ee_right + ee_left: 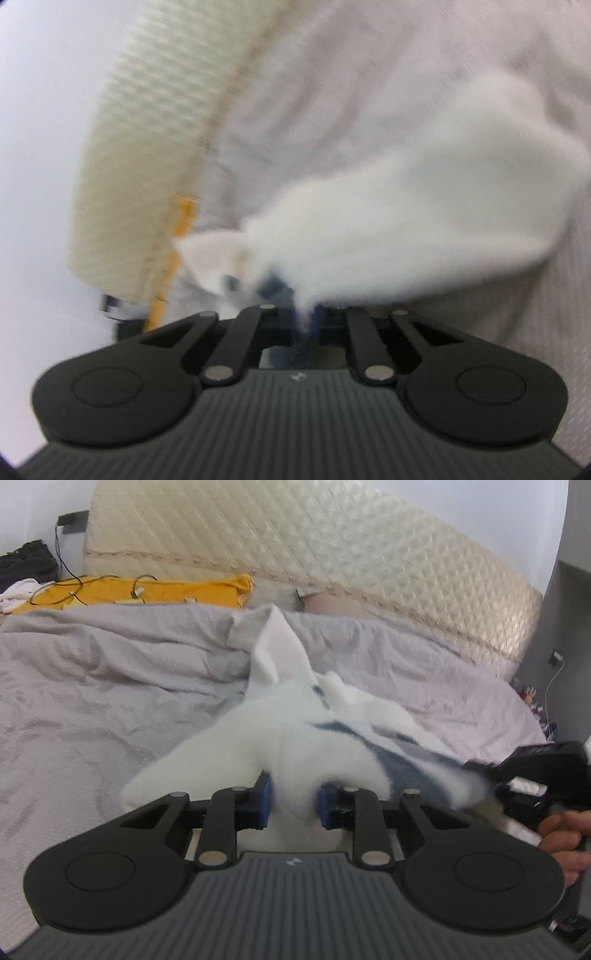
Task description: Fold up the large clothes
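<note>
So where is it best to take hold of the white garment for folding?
At its near bunched edge, from the bed's near side: the left tongs and right tongs pinch the white garment there, and its far end trails over the grey sheet.

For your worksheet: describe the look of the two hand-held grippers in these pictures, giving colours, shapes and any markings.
The left hand-held gripper has a black body with a ribbed dark grey top plate, two round black lobes, black link bars with silver pins, a small pale mark at its centre, and blue finger pads. The right hand-held gripper is built the same; its pads are hidden by cloth.
</note>
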Demonstrator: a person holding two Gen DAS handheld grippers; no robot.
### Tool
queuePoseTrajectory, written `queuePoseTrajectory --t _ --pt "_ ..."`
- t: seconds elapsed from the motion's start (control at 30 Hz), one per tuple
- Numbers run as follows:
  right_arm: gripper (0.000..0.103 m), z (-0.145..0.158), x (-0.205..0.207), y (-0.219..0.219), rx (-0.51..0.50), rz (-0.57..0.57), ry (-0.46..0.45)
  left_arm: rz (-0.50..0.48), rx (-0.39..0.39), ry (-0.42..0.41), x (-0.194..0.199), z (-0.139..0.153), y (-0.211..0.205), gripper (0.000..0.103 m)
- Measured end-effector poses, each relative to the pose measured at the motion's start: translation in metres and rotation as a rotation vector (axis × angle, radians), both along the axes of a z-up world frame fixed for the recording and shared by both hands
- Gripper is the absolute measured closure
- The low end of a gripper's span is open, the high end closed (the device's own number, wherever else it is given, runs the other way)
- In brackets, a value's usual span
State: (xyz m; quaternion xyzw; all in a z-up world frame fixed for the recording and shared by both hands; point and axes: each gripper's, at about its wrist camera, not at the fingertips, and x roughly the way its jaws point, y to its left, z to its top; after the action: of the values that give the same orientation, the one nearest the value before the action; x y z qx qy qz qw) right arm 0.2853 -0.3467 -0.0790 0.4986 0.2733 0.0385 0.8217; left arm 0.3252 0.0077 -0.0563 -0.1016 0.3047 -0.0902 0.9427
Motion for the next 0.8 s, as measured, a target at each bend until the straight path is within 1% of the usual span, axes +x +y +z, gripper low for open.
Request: queuePoseTrajectory --t 0.07,0.17,0.27,0.4,0.5,0.6,0.67,0.73,0.8 --pt "0.093 0.028 -0.009 -0.008 -0.007 0.018 -0.075 -0.007 0.002 -0.013 -0.009 0.013 0.001 0.076" --pt "0.093 0.078 -0.029 -0.012 -0.071 0.045 -0.206 -0.019 -0.003 -0.066 -0.033 0.037 -0.002 0.077" --pt "0.093 0.117 -0.058 -0.021 -0.081 0.057 -0.315 -0.031 -0.02 -0.11 -0.062 0.06 -0.004 0.078" --pt "0.093 0.164 -0.105 -0.021 -0.112 0.074 -0.42 -0.038 -0.052 -0.179 -0.112 0.094 -0.002 0.079" --pt "0.093 0.191 -0.15 -0.015 -0.177 0.073 -0.476 -0.048 -0.076 -0.22 -0.156 0.111 0.001 0.079" --pt "0.093 0.201 -0.192 -0.014 -0.218 0.052 -0.508 -0.077 -0.097 -0.247 -0.207 0.12 -0.002 0.079" --pt "0.093 0.199 -0.216 -0.015 -0.257 0.026 -0.506 -0.109 -0.094 -0.255 -0.241 0.119 -0.008 0.079" --pt "0.093 0.191 -0.237 -0.018 -0.301 -0.008 -0.487 -0.143 -0.119 -0.234 -0.273 0.112 -0.015 0.079" --pt "0.093 0.179 -0.26 -0.024 -0.335 -0.045 -0.443 -0.178 -0.117 -0.209 -0.301 0.099 -0.027 0.079"
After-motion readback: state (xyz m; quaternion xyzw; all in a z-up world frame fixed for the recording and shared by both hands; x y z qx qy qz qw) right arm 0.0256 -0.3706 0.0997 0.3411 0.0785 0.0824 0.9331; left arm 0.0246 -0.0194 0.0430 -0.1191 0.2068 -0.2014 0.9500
